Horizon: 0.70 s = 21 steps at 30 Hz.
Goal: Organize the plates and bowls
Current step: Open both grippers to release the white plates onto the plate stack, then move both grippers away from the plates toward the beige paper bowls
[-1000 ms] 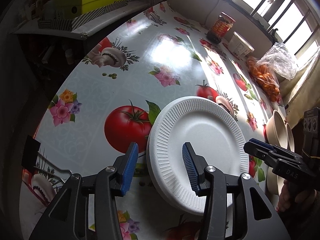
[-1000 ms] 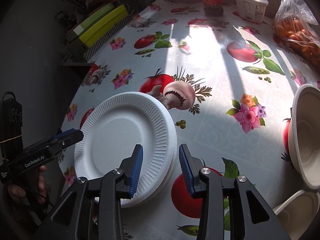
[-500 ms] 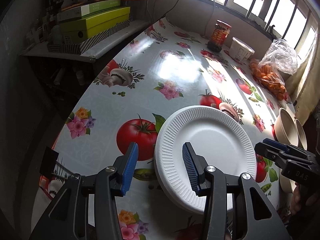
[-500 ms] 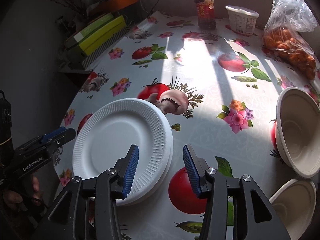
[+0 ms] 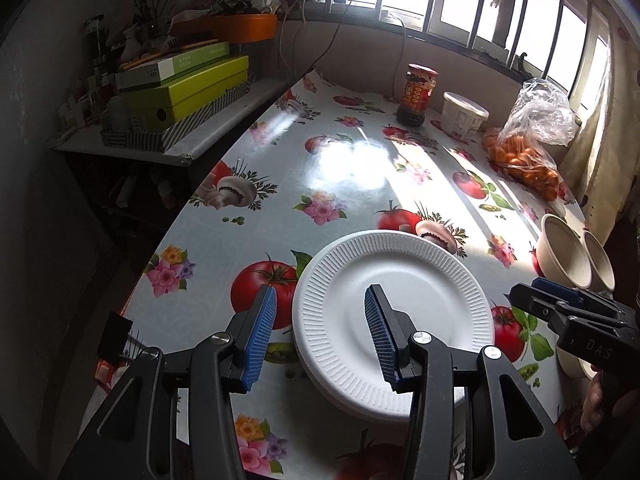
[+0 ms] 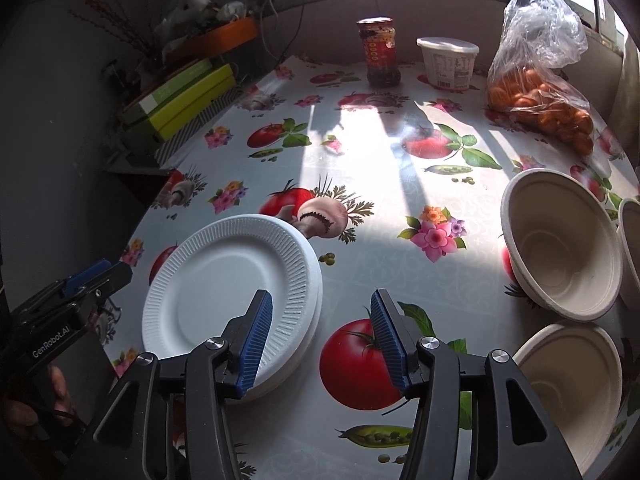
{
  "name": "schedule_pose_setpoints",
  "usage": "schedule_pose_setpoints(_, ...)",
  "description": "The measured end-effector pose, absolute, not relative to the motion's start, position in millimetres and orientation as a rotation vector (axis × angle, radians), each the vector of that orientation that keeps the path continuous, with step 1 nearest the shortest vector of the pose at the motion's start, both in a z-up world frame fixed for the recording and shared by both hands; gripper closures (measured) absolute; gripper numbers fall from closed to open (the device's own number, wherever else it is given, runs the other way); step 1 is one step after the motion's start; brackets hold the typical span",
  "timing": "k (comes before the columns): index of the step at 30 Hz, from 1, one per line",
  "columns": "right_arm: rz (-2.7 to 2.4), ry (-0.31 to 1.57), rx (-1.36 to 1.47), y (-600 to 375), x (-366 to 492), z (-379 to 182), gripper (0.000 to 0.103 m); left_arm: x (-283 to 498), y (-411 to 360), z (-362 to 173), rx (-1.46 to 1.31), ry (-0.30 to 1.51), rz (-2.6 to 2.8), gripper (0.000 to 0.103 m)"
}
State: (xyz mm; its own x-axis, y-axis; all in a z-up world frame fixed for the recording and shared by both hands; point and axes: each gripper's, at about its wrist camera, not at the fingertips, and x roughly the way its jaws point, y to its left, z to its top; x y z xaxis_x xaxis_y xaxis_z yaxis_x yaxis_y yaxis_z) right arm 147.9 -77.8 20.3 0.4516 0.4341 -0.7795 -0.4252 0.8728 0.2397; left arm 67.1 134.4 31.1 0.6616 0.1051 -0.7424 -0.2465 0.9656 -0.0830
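Observation:
A stack of white ribbed foam plates point(image 5: 394, 316) point(image 6: 228, 296) lies on the printed tablecloth near the front edge. My left gripper point(image 5: 320, 332) is open and empty, raised above the stack's left rim. My right gripper point(image 6: 320, 340) is open and empty, above the stack's right rim and a printed tomato. Three beige paper bowls stand at the right: one point(image 6: 560, 244) upright near the middle right, one point(image 6: 572, 392) in front of it, one point(image 6: 632, 248) cut off by the edge. Two bowls point(image 5: 564, 252) show in the left wrist view.
At the back stand a red sauce jar point(image 6: 378, 52), a white tub point(image 6: 448, 62) and a plastic bag of oranges point(image 6: 540, 92). Green boxes point(image 5: 188, 88) sit on a side shelf left of the table. The table's left edge point(image 5: 160, 240) drops off.
Both grippers have pulled back and up from the plates. The right gripper has opened wider and shifted right, bringing the bowls into fuller view.

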Motion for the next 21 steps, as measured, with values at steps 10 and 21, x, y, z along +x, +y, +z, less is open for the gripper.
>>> schedule_pose_setpoints(10,0.484,0.896,0.033,-98,134,36,0.049,66,106,44,-0.144,0.790,0.143,0.056)
schedule_pose_setpoints(21,0.404,0.839,0.083,-134,121,46,0.049,73,74,45,-0.140,0.792,0.060,0.056)
